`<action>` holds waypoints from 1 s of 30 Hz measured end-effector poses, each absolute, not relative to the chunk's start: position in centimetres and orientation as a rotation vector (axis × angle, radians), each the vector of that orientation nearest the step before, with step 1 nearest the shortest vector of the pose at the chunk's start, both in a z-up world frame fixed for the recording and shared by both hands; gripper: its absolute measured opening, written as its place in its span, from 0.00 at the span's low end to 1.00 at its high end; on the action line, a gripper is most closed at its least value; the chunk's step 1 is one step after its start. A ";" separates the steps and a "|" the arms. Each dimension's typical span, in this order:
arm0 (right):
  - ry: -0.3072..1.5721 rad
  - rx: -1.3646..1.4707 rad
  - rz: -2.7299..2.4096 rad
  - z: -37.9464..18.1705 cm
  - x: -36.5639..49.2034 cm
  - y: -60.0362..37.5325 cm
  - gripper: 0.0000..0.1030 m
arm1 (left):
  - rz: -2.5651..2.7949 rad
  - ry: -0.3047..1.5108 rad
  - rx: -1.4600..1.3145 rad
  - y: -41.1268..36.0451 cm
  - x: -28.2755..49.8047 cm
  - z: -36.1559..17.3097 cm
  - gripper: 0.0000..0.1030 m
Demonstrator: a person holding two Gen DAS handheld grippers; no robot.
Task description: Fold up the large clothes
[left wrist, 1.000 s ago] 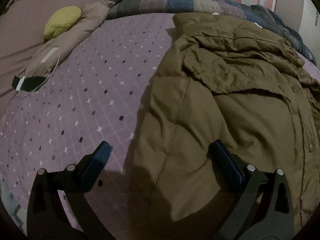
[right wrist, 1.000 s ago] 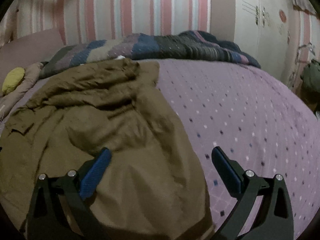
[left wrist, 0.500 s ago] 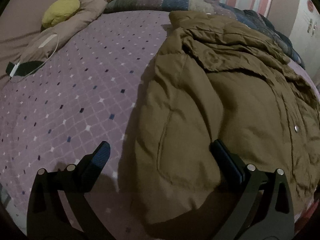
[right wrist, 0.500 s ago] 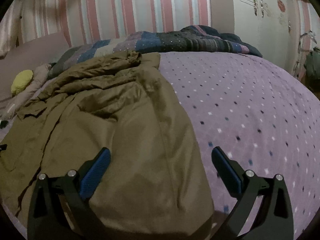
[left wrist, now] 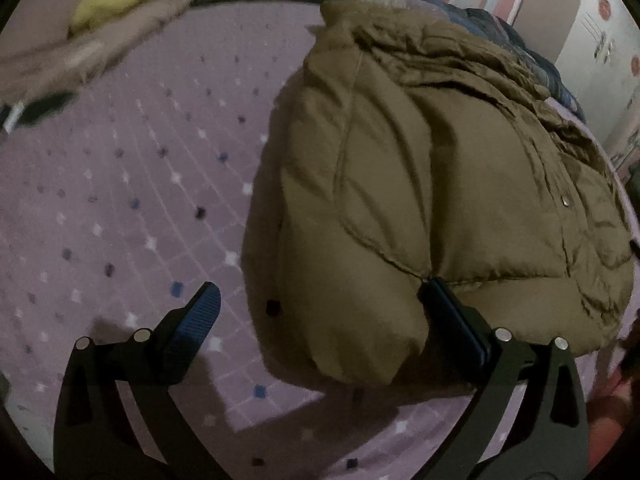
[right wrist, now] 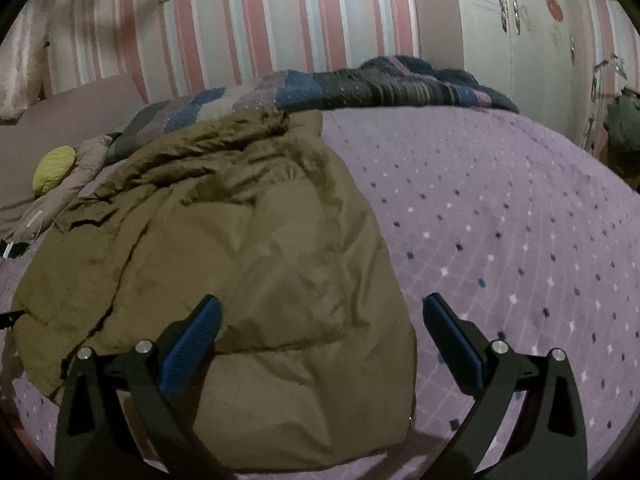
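Observation:
A large olive-brown padded jacket lies spread on a purple dotted bedspread, collar end far, hem end near. My left gripper is open above the jacket's near left hem corner, the puffy hem sitting between its blue-padded fingers without being pinched. In the right wrist view the same jacket fills the left half, and my right gripper hangs open over its near right hem corner. Nothing is held in either gripper.
A striped dark quilt is bunched along the far side of the bed. A yellow cushion rests on a beige pillow at the far left. A white wardrobe stands at the right, behind bare bedspread.
Both grippers have pulled back toward the near edge of the bed, so the jacket's hem now lies between their fingers. Both stay open.

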State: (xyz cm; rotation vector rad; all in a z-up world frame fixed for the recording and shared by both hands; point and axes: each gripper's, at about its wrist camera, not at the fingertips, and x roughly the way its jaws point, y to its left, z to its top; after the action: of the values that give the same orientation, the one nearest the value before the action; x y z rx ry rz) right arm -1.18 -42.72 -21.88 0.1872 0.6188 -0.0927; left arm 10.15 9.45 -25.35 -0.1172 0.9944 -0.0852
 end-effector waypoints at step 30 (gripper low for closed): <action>0.760 0.429 0.065 -26.1 -0.1 -45.2 0.78 | -0.146 1.045 -0.041 5.4 11.2 -25.0 0.46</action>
State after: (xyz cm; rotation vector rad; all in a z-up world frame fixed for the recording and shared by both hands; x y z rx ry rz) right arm -0.06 -45.23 -26.07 0.4288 0.7598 0.0648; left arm 11.22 5.42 -25.04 -0.0406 1.0454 -0.1463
